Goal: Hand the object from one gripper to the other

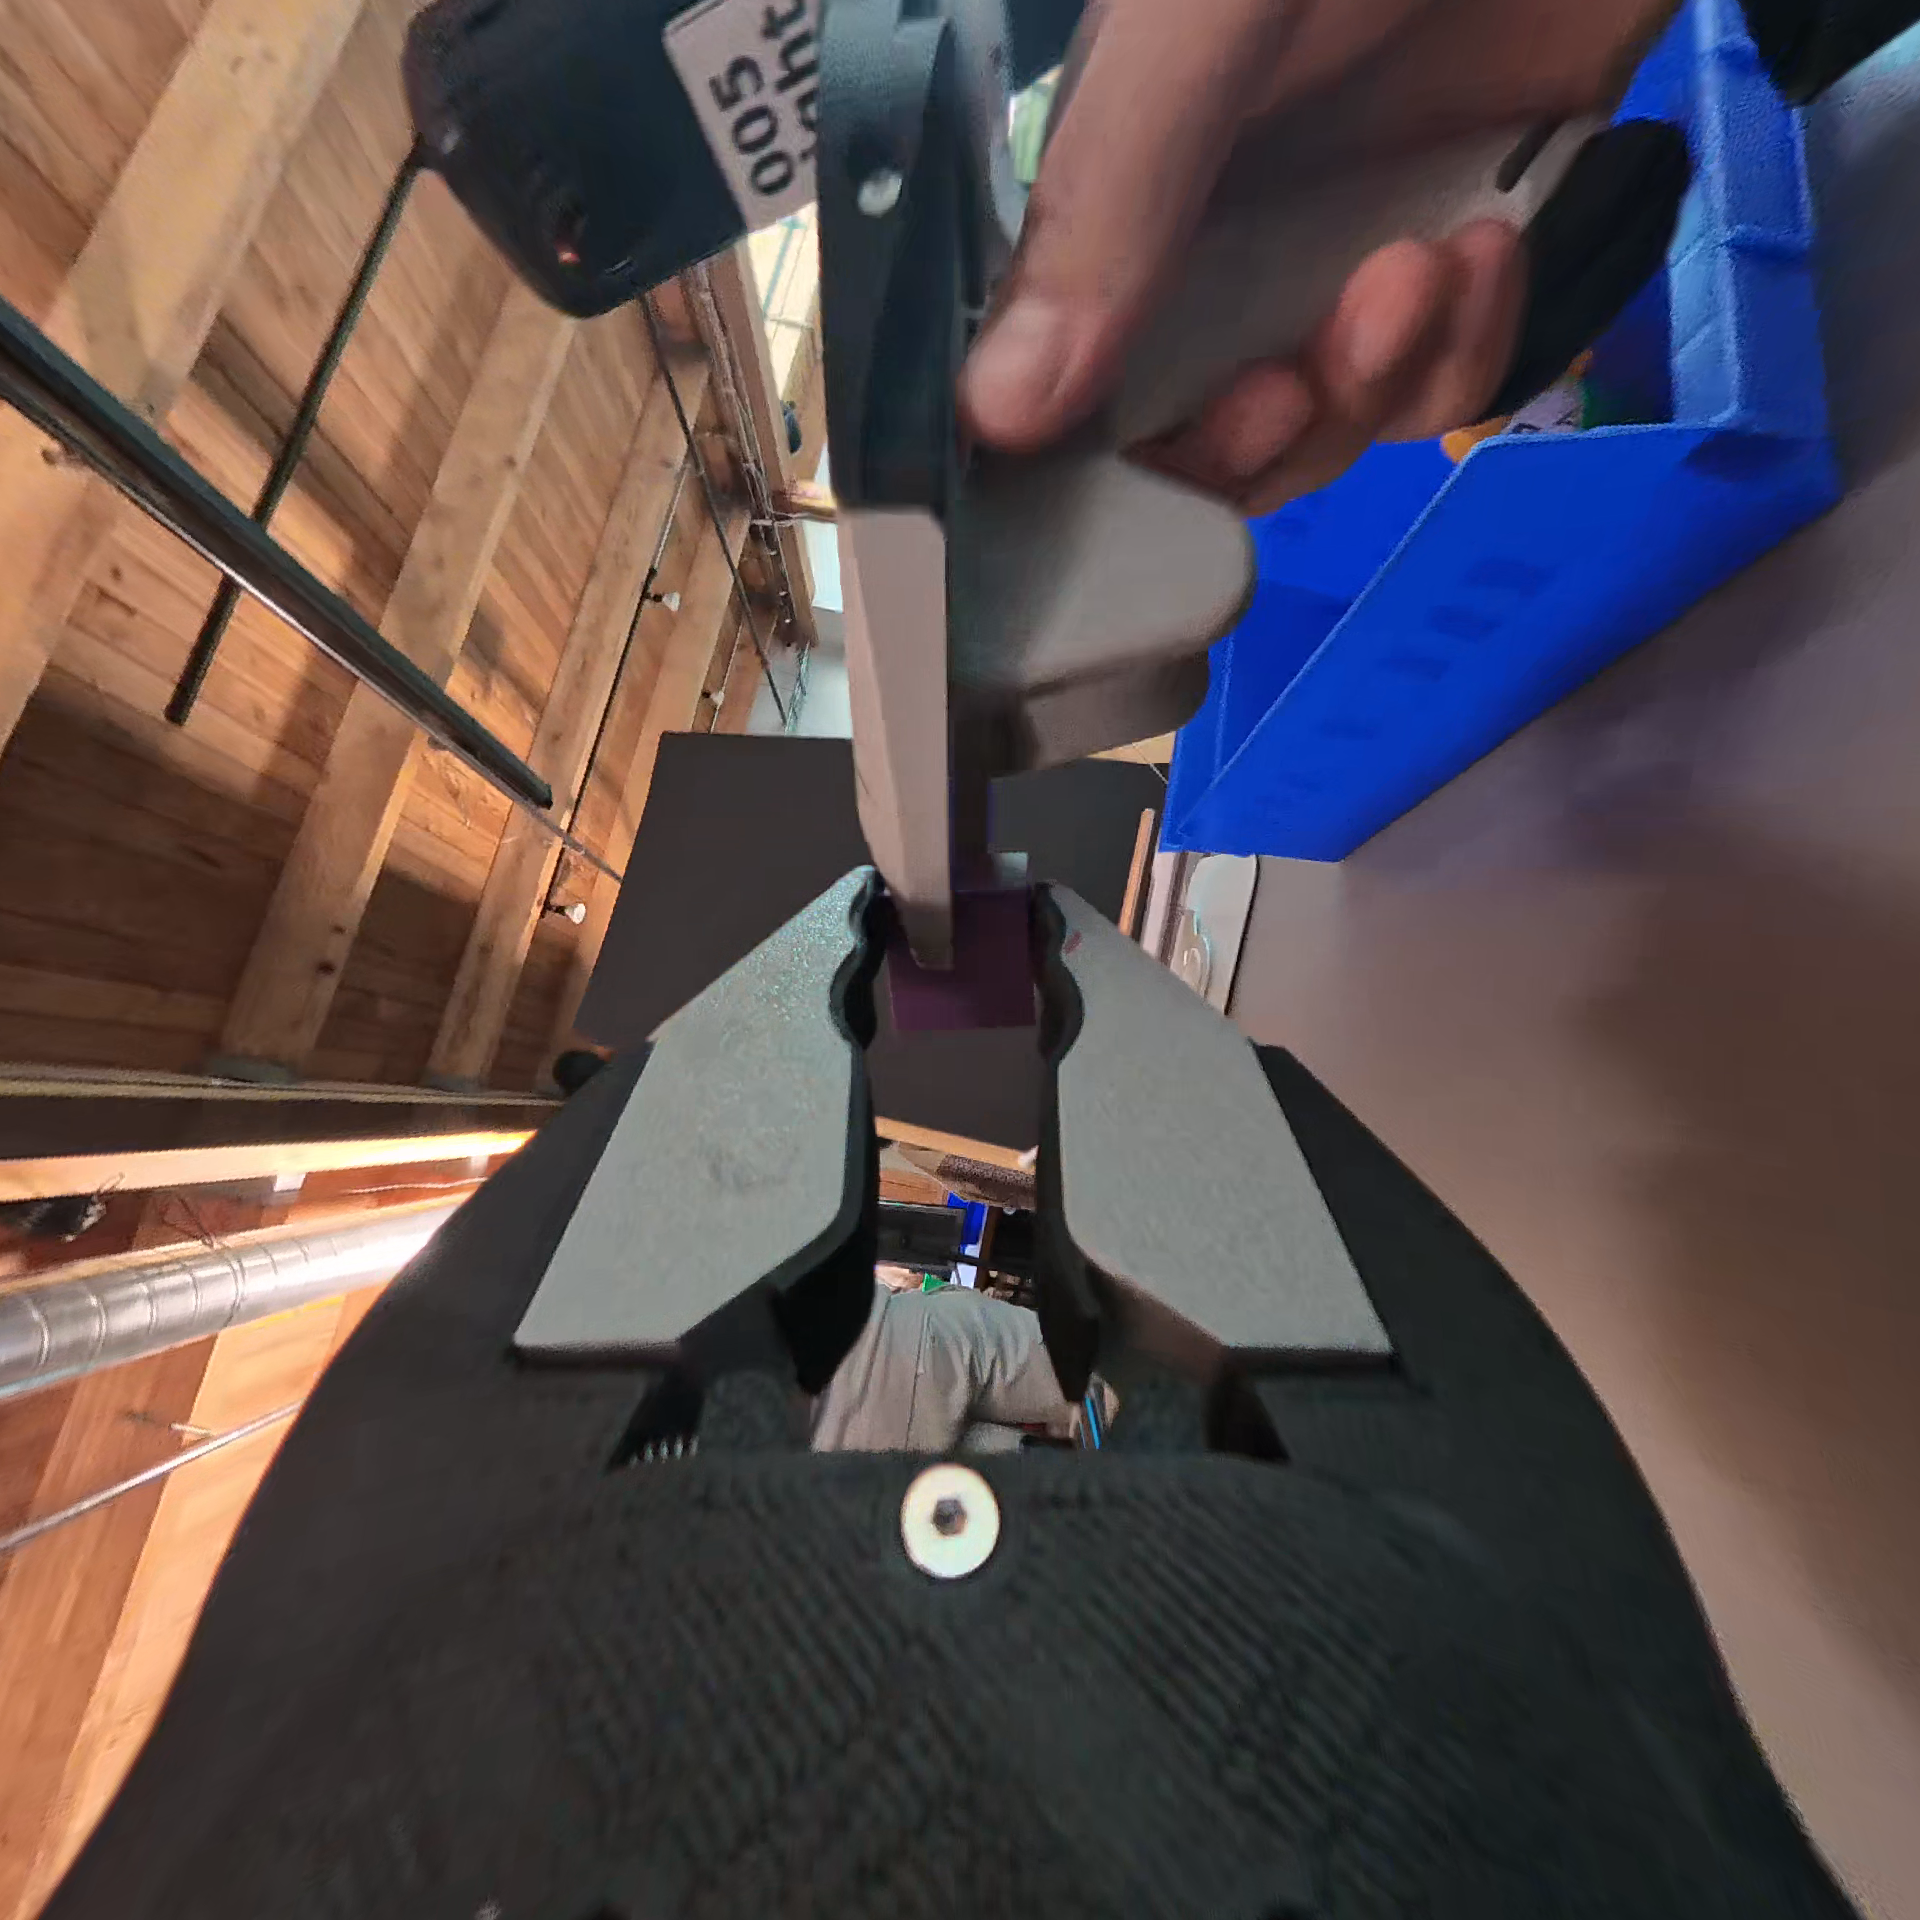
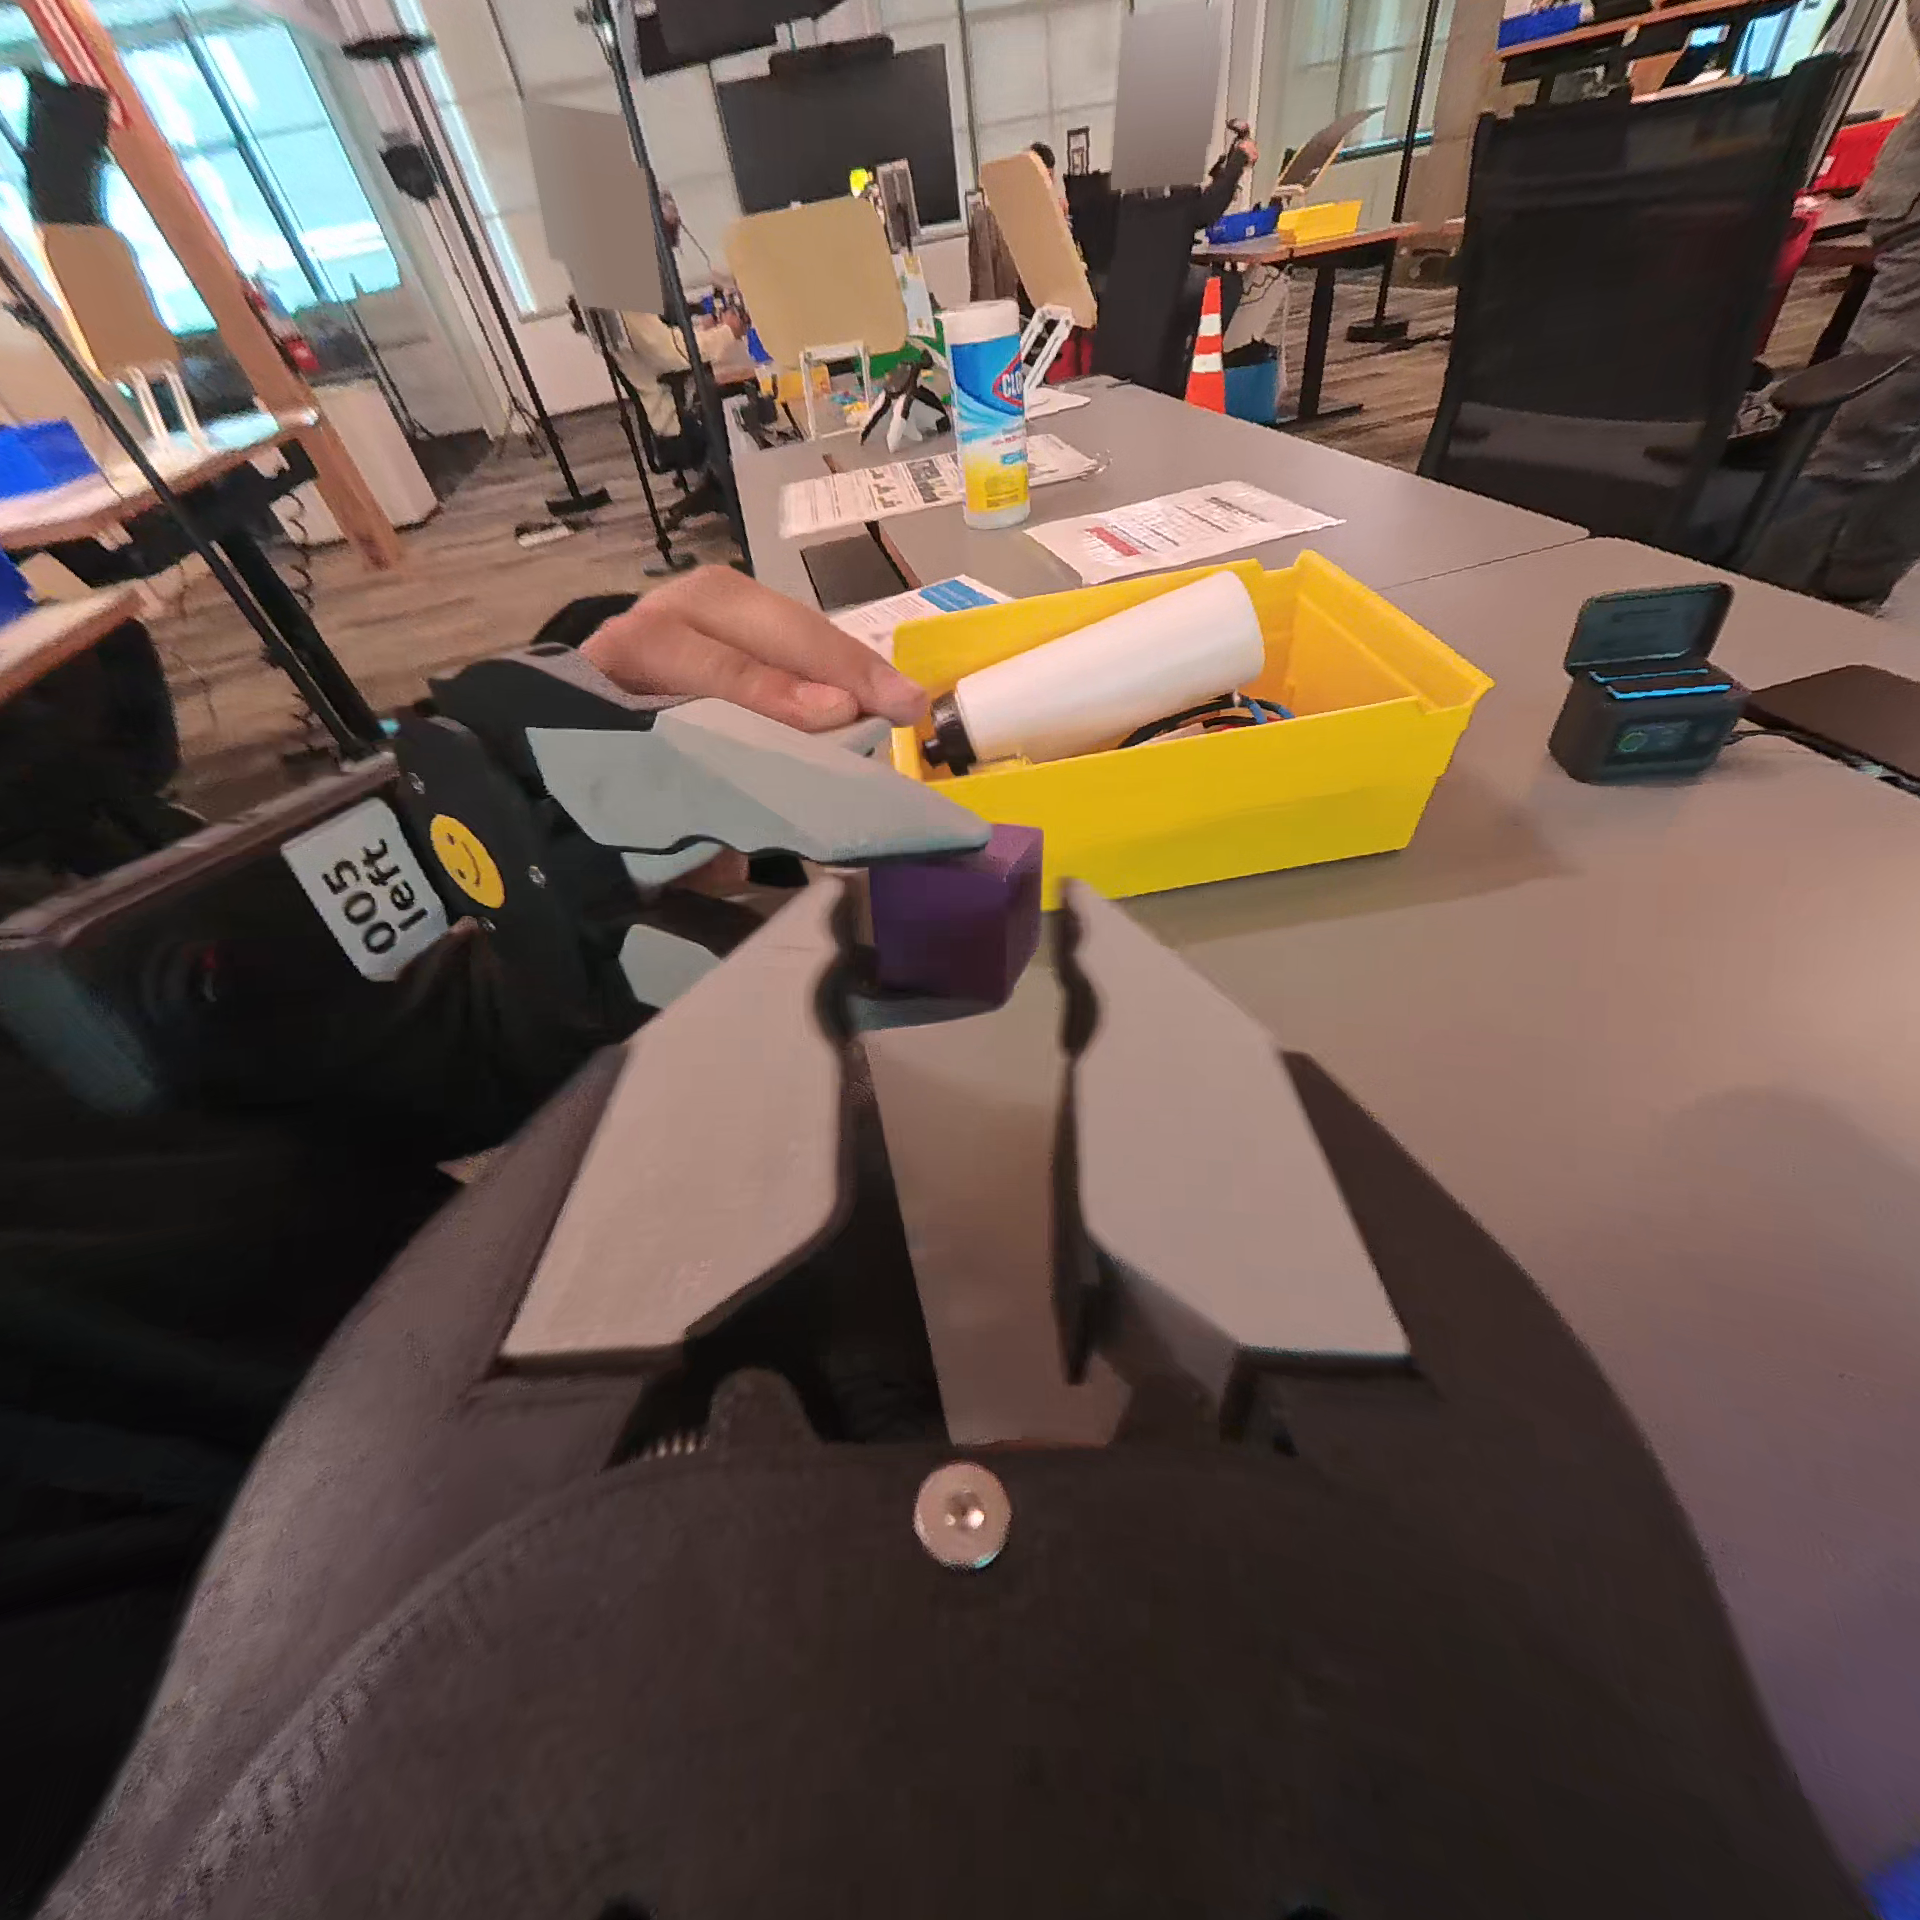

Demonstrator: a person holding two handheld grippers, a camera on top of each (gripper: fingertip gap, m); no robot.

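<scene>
Purple block (image 2: 956, 920): above the grey table (image 2: 1455, 1039), just near of the yellow bin (image 2: 1247, 800).
Left gripper (image 1: 958, 961): fingers clamped on the block.
Right gripper (image 2: 951, 940): fingers straddle the block; right finger apart, grip not sure.

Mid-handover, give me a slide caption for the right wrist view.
Left gripper holds the purple block; the right gripper, jaws open, straddles it near a yellow bin.
</scene>
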